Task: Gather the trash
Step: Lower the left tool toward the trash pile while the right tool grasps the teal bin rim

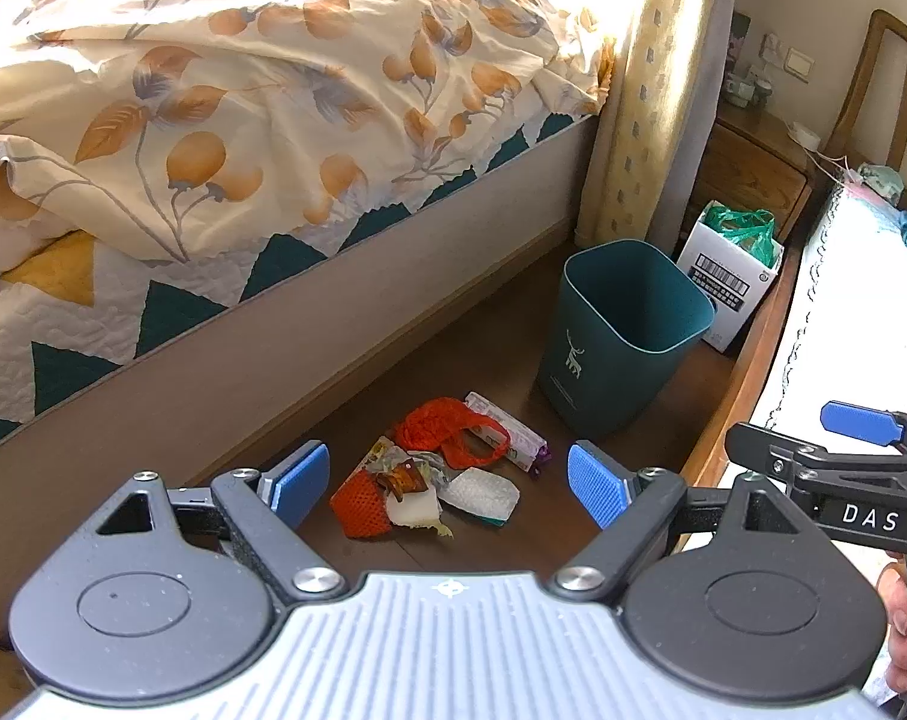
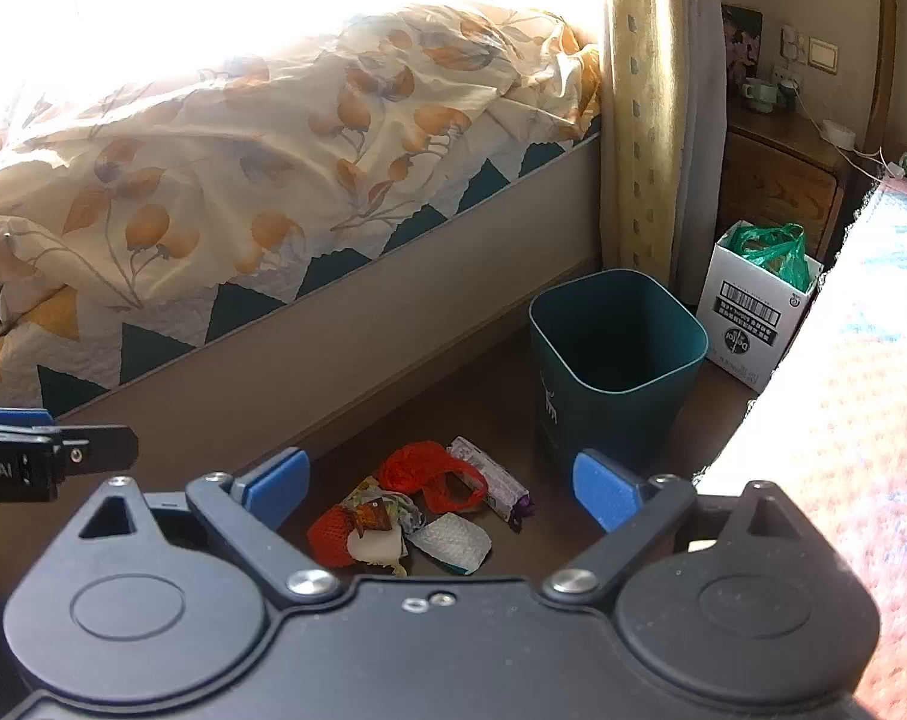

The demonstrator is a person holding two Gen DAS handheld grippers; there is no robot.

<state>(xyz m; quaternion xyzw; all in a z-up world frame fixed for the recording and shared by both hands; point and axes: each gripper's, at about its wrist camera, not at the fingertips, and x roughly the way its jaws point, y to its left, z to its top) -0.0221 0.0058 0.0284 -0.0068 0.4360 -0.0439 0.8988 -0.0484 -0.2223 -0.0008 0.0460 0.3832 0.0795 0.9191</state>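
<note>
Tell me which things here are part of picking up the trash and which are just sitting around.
For the job:
- trash pile on the floor
- teal bin, upright beside it
- left gripper and right gripper, both open

Just lying about:
- bed with leaf-print cover
- white box holding a green bag
- curtain
- wooden nightstand

The dark wooden floor (image 1: 471, 360) carries a small heap of trash (image 1: 441, 468): an orange net bag (image 1: 447, 429), a purple wrapper (image 1: 513, 435), a white bubble-wrap piece (image 1: 483, 495) and crumpled scraps. Just beyond it stands an upright teal bin (image 1: 621, 336), mouth open. Behind the bin, a white cardboard box (image 1: 729, 282) holds a green plastic bag (image 1: 744, 228).
</note>
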